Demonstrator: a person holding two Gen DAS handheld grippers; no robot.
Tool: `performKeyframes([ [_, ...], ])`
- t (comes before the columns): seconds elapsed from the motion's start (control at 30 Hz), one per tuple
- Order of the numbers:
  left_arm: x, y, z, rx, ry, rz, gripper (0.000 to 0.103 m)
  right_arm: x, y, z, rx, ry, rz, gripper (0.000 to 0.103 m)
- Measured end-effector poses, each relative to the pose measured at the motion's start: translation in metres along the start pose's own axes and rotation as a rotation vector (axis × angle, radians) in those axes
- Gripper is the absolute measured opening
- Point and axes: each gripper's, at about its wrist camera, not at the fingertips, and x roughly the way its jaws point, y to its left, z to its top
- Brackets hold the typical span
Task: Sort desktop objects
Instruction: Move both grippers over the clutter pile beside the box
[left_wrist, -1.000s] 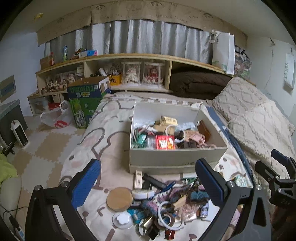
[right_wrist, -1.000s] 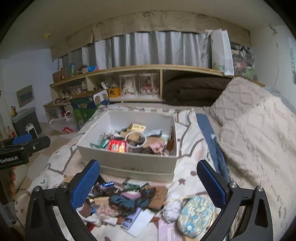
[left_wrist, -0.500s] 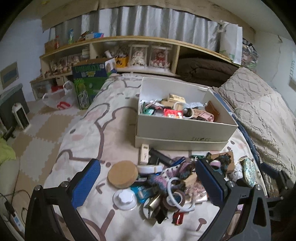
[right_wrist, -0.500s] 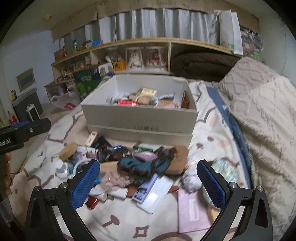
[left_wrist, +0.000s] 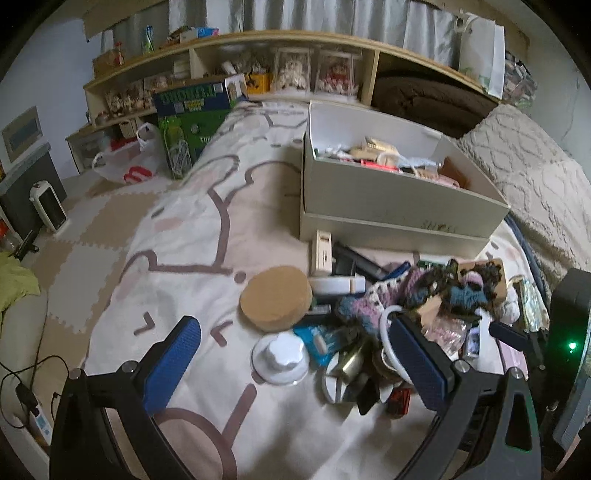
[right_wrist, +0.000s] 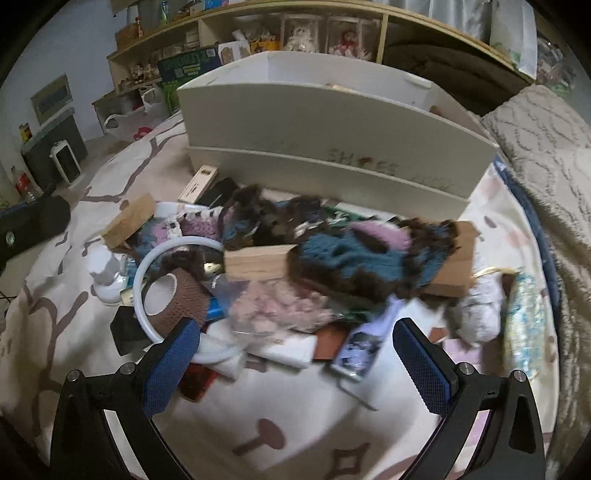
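A heap of small objects lies on the patterned bedspread (left_wrist: 192, 236) in front of a white shoe box (left_wrist: 402, 206) that holds more items. In the left wrist view a round cork coaster (left_wrist: 275, 297) and a white knob-shaped lid (left_wrist: 280, 356) lie at the heap's left edge. My left gripper (left_wrist: 295, 363) is open, low over that lid. My right gripper (right_wrist: 295, 363) is open just above the heap, near a pink fluffy item (right_wrist: 280, 302), a brown tape roll (right_wrist: 173, 295), a white ring (right_wrist: 162, 258) and a blue-brown knitted piece (right_wrist: 354, 262).
The white shoe box (right_wrist: 332, 129) stands right behind the heap. A textured beige blanket (left_wrist: 535, 166) lies to the right. A green carton (left_wrist: 192, 114) and a plastic bag (left_wrist: 129, 162) stand at the bed's left. Shelves (left_wrist: 258, 74) run along the back. The left gripper's body (right_wrist: 29, 225) shows left.
Both grippers have dropped and moved forward toward the heap, which now fills the lower views. The box's inside is hidden from the right wrist. Both stay open.
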Motion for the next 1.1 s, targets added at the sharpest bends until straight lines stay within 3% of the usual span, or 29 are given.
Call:
performKeyframes([
  [0.27, 0.013, -0.011, -0.023, 0.068, 0.094, 0.005, 0.103, 0.004, 0.000, -0.020, -0.054, 0.054, -0.004, 0.103],
  [0.47, 0.015, -0.018, -0.039, 0.100, 0.132, 0.007, 0.103, 0.012, 0.000, -0.039, -0.098, 0.102, -0.035, 0.103],
  [0.73, 0.020, -0.023, -0.045, 0.094, 0.156, -0.017, 0.103, -0.010, -0.018, -0.069, -0.108, 0.136, -0.014, 0.103],
  [0.93, 0.016, -0.032, -0.039, 0.046, 0.109, -0.136, 0.103, -0.032, -0.035, -0.099, -0.171, 0.176, -0.032, 0.103],
  [1.1, 0.023, -0.041, -0.033, 0.011, 0.097, -0.259, 0.103, -0.051, -0.051, -0.121, -0.146, 0.206, -0.015, 0.103],
])
